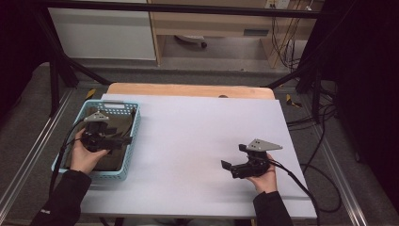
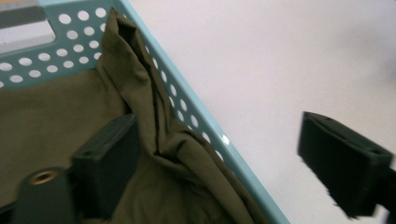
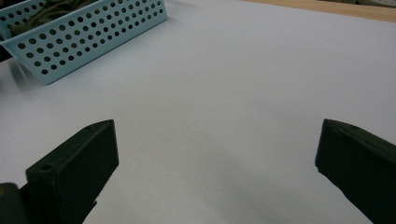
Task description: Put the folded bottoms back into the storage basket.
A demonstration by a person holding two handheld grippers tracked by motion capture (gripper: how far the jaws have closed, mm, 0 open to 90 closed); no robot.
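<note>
The left gripper [image 2: 219, 163] has its jaws spread wide, straddling the basket [image 2: 205, 122] wall, gripping nothing; the olive cloth [image 2: 56, 107] lies inside the basket at the table's [image 1: 197, 141] left edge. The right gripper [image 3: 215, 172] hangs open over bare table. Tuck the fold draped along the rim fully inside, I judge, before drawing away.

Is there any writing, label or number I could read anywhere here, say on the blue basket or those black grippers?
None can be read.
Basket: plain perforated plastic, no writing.
Olive cloth: no tag showing.
Left gripper and right gripper: no markings visible.
Label on the shelf behind the table: too small and blurred to read.
</note>
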